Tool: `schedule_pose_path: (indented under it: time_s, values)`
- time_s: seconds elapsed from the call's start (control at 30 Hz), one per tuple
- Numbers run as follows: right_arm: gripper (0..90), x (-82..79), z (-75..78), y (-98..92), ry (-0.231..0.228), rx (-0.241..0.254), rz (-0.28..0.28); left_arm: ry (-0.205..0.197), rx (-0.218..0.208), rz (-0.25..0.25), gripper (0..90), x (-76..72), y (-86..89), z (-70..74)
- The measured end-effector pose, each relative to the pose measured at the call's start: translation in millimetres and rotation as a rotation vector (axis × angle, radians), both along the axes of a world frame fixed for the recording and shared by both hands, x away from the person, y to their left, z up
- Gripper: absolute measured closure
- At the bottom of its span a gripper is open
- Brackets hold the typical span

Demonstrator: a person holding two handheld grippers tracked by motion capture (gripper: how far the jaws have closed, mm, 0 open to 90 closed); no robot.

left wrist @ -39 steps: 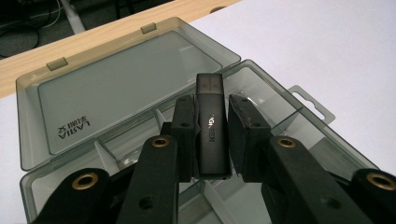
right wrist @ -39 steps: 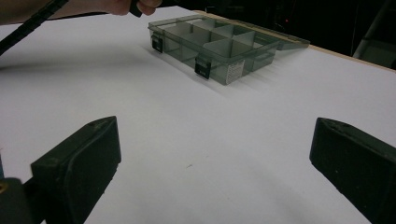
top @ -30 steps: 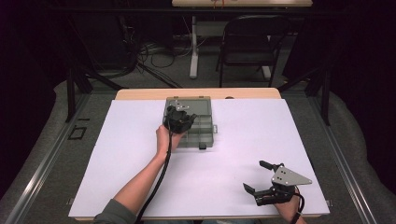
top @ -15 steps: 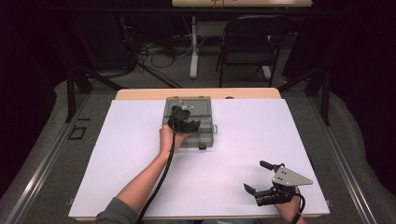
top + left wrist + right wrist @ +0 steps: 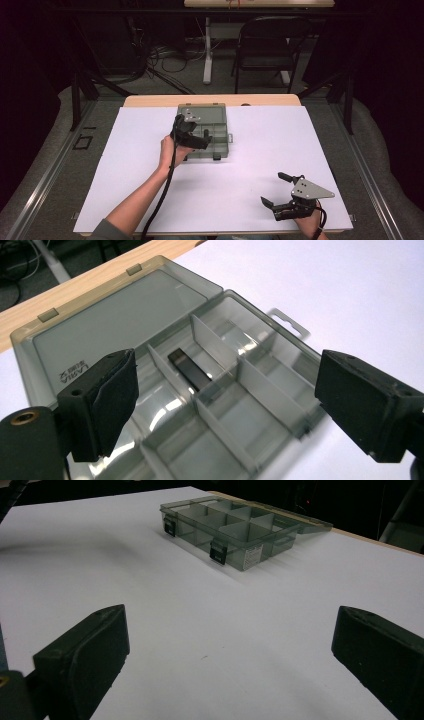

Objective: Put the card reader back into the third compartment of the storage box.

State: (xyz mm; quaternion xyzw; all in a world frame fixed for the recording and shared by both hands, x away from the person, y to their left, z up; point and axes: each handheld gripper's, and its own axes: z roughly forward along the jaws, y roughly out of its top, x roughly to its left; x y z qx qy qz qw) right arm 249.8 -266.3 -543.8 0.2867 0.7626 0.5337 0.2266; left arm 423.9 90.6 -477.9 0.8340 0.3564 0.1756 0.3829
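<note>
left gripper view: the left tongs [image 5: 227, 405], jaws just opened and empty, hover over the open organizer box [image 5: 150, 330]; a small black block [image 5: 190, 371] lies in a middle compartment. the right tongs [image 5: 283, 192] rest released on the tabletop [image 5: 250, 150].

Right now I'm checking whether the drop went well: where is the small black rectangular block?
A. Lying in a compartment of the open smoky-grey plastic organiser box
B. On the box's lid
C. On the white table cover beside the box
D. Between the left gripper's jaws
A: the small black rectangular block lies inside a compartment of the smoky-grey plastic organiser box, beside a divider; the left gripper hangs open above it.
</note>
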Motion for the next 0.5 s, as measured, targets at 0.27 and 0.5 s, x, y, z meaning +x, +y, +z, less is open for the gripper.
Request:
schedule_pose_path:
  time_s: [0.27, 0.5]
  values:
    - [1.5, -0.2, 0.6, -0.1, 0.01, 0.0, -0.001, -0.036, -0.011, -0.031, 10.3, -36.5, 29.1, 7.1]
    - [1.5, 0.2, 0.8, 0.7, 0.009, -0.01, 0.004, -0.073, -0.051, -0.042, 9.9, -68.6, 48.7, 9.6]
